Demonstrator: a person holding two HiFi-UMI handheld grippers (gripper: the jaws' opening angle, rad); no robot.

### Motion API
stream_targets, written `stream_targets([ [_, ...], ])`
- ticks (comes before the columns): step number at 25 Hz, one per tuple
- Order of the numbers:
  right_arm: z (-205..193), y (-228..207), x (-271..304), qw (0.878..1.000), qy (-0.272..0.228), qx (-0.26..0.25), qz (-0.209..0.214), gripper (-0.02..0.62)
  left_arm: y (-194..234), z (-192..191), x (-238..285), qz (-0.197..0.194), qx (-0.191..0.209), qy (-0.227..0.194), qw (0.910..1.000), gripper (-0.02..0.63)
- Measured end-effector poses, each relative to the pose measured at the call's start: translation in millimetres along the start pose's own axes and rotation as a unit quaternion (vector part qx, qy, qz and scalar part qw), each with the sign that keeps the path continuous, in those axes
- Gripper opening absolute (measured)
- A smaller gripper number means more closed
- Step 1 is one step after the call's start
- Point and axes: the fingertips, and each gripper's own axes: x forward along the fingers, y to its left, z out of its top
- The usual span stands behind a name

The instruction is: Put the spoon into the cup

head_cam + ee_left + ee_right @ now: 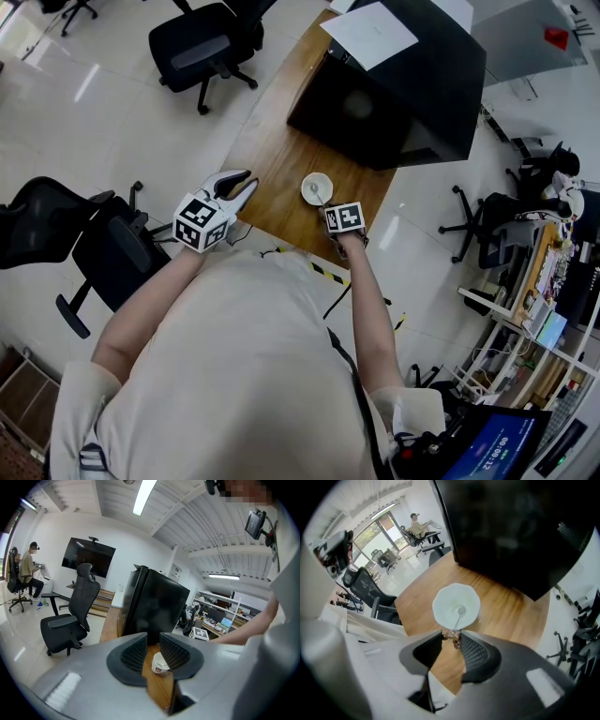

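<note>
A white cup [316,187] stands near the front edge of the wooden table [272,155]. In the right gripper view the cup [456,603] lies straight below the jaws. A thin metal spoon [458,619] has its bowl inside the cup, and its handle leans out over the rim. My right gripper [452,637] points steeply down and is shut on the ornate end of that handle. My left gripper [249,179] hovers at the table's left edge, apart from the cup. Its jaws [153,639] stand open with nothing between them, and the cup [160,663] shows through the gap.
A big black box [394,84] with a paper sheet [368,33] on top fills the far half of the table, close behind the cup. Office chairs [202,47] [84,244] stand on the floor to the left. Striped tape [328,272] marks the floor below the table's edge.
</note>
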Motion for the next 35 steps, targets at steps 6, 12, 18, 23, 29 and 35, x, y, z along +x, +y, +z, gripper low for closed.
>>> stream_targets([
  [6, 2, -1, 3, 1.000, 0.005, 0.004, 0.010, 0.127, 3, 4, 3, -0.002, -0.002, -0.001, 1.0000, 0.083],
  [12, 3, -2, 1, 1.000, -0.003, -0.005, 0.004, 0.130, 4, 9, 2, -0.007, 0.001, -0.002, 1.0000, 0.083],
  [18, 19, -6, -11, 0.998, -0.055, 0.005, -0.032, 0.218, 12, 16, -4, -0.025, 0.013, 0.005, 0.9996, 0.083],
  [23, 40, -6, -43, 0.987, -0.137, 0.048, -0.070, 0.229, 19, 20, -12, -0.058, 0.023, 0.014, 0.9980, 0.077],
  [29, 69, 15, -103, 0.949, -0.287, 0.106, -0.077, 0.229, 20, 24, -24, -0.108, 0.020, 0.020, 0.9937, 0.072],
  [35, 87, 44, -184, 0.900, -0.411, 0.119, -0.081, 0.218, -11, 31, -18, -0.171, 0.037, 0.036, 0.9839, 0.066],
])
